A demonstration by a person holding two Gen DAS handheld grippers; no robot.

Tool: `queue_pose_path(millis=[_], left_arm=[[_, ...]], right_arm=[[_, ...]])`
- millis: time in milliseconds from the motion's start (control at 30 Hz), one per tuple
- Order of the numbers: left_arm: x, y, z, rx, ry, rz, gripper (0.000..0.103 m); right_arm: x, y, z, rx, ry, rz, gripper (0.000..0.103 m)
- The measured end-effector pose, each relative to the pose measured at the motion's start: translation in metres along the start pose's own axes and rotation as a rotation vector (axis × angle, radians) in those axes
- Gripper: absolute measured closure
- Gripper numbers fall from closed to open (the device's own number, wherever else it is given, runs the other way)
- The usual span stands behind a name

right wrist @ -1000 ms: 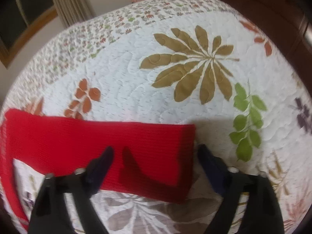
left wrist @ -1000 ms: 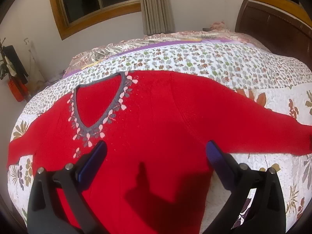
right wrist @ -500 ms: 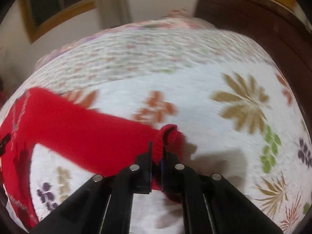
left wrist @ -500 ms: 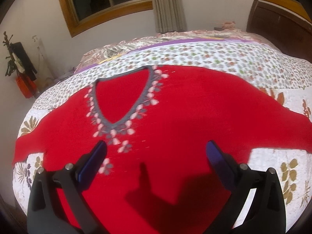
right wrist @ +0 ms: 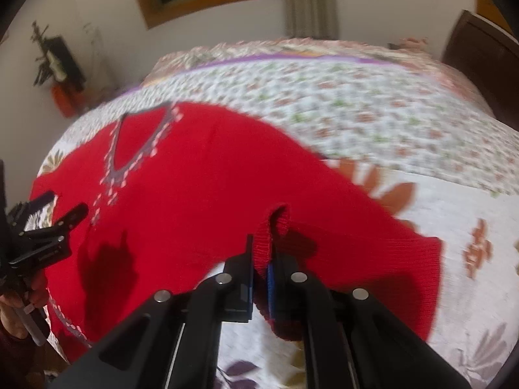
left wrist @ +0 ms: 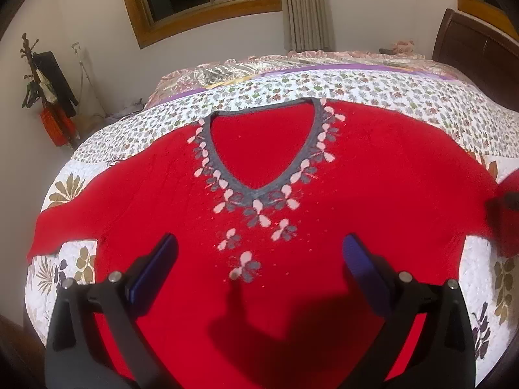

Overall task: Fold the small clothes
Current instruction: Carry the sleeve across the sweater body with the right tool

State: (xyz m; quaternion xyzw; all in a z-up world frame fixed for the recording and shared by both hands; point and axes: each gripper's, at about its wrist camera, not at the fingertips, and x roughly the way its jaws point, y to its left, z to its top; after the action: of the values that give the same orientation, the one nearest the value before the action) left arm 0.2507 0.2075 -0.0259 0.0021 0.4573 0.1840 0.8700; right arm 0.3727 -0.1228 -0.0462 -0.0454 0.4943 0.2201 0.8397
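- Covering the bed, a floral quilted bedspread (left wrist: 405, 90) is carrying a red knitted V-neck sweater (left wrist: 373, 175).
- Right tongs (right wrist: 261, 269) are pinching the sleeve cuff (right wrist: 272, 227); left tongs (left wrist: 259, 265) are hanging spread.
- Sleeve-folding is underway; next calls for laying it across the chest.

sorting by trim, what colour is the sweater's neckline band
Grey, edged with pink and grey petal shapes, on the red sweater. Neckline shows best in the left wrist view.
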Motion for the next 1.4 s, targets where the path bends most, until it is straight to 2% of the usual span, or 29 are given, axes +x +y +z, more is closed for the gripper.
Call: queue_pose_path(millis=[100,133,267,333,467,533,700,833,867,933,967,1033,1067,1100,1133,1267,1400], left_arm=[[0.004,-0.001,-0.003,0.014,0.01,-0.001,0.003],[0.005,-0.002,-0.004,0.018,0.013,-0.003,0.003],[0.008,-0.014,-0.005,0.039,0.025,-0.037,0.003],[0.006,-0.026,-0.005,0.052,0.028,-0.081,0.003],[-0.002,-0.067,-0.004,0.097,0.042,-0.22,0.003],[0.0,-0.087,-0.003,0.114,0.066,-0.281,0.003],[0.02,-0.137,0.003,0.137,0.132,-0.363,0.003],[0.023,-0.167,0.006,0.163,0.112,-0.374,0.004],[0.023,-0.172,0.005,0.172,0.116,-0.376,0.007],[0.023,-0.184,0.002,0.202,0.135,-0.4,0.04],[0.023,-0.19,-0.001,0.213,0.142,-0.414,0.047],[0.02,-0.193,-0.002,0.217,0.13,-0.428,0.074],[0.017,-0.193,-0.002,0.215,0.116,-0.428,0.081],[0.015,-0.192,-0.001,0.209,0.113,-0.439,0.096],[0.013,-0.189,0.002,0.194,0.112,-0.46,0.1],[-0.001,-0.162,0.012,0.13,0.075,-0.528,0.101],[-0.02,-0.121,0.029,0.074,-0.012,-0.519,0.101]], right_arm=[[0.019,0.007,-0.003,0.014,0.051,0.022,0.072],[0.02,0.004,-0.006,0.032,0.059,0.051,0.059],[-0.005,-0.022,-0.017,0.119,-0.004,0.131,0.058],[-0.024,-0.047,-0.025,0.185,-0.041,0.141,0.058],[-0.042,-0.085,-0.045,0.23,-0.046,0.003,0.058],[-0.046,-0.103,-0.06,0.261,-0.035,-0.017,0.057],[-0.054,-0.127,-0.085,0.301,-0.041,-0.026,0.057],[-0.059,-0.134,-0.097,0.3,-0.046,-0.052,0.057],[-0.058,-0.137,-0.099,0.299,-0.046,-0.057,0.057],[-0.059,-0.138,-0.104,0.302,-0.05,-0.056,0.057],[-0.059,-0.139,-0.106,0.306,-0.052,-0.051,0.057],[-0.058,-0.141,-0.109,0.317,-0.053,-0.049,0.056],[-0.057,-0.142,-0.11,0.322,-0.053,-0.049,0.056],[-0.057,-0.142,-0.111,0.327,-0.053,-0.048,0.056],[-0.057,-0.142,-0.112,0.33,-0.053,-0.047,0.056],[-0.061,-0.14,-0.112,0.336,-0.066,-0.038,0.055],[-0.064,-0.134,-0.111,0.334,-0.075,-0.028,0.053]])
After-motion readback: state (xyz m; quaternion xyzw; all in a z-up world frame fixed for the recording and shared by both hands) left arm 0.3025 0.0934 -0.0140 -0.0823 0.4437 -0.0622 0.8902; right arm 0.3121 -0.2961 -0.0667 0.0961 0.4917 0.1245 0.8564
